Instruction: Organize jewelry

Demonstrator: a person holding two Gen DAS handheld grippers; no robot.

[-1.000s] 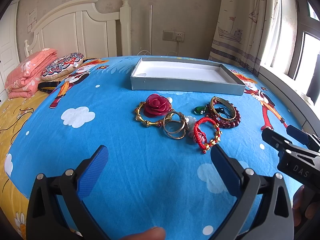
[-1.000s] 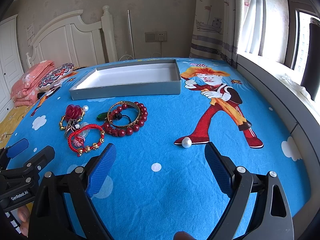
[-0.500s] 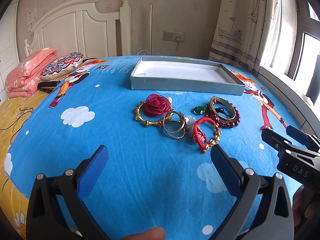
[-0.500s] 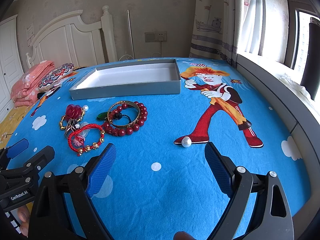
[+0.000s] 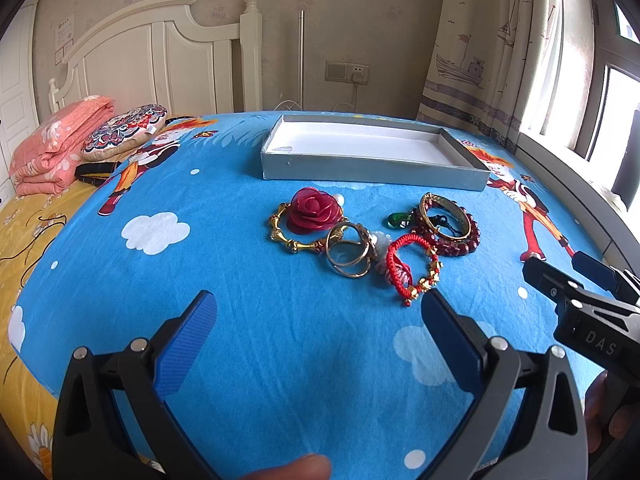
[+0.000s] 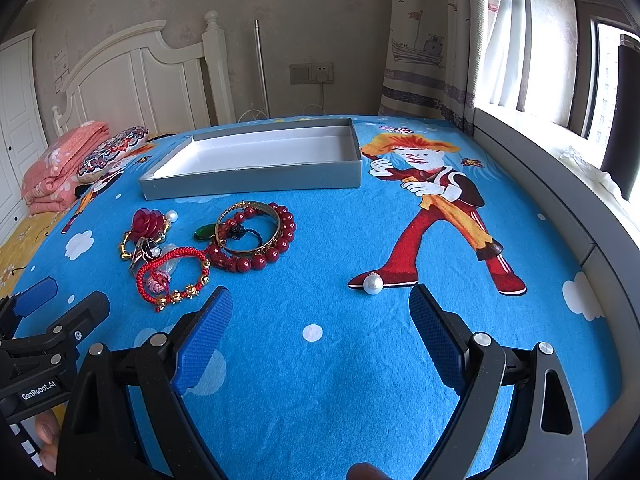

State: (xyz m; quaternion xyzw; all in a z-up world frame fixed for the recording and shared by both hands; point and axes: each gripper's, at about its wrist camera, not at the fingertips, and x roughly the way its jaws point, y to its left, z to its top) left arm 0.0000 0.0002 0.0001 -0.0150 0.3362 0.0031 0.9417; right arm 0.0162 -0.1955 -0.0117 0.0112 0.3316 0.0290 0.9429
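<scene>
Both grippers gape empty; the loose pearl [image 6: 373, 284], just ahead of the right gripper [image 6: 320, 320], looks hard, slick and roll-prone, so it probably needs pinching dead-center.

"DAS" on right tongs [image 5: 576, 280]; "GenRobot.AI" on left tongs [image 6: 52, 304].

1. The tray [image 5: 372, 168] lay on the bedsheet [image 5: 240, 280], behind the jewelry cluster [image 5: 372, 240].
2. A loose pearl [image 6: 373, 284] sat well right of the cluster.
3. Pillow [image 5: 124, 132] and folded blanket [image 5: 56, 148] lay far left, seemingly touching.
</scene>
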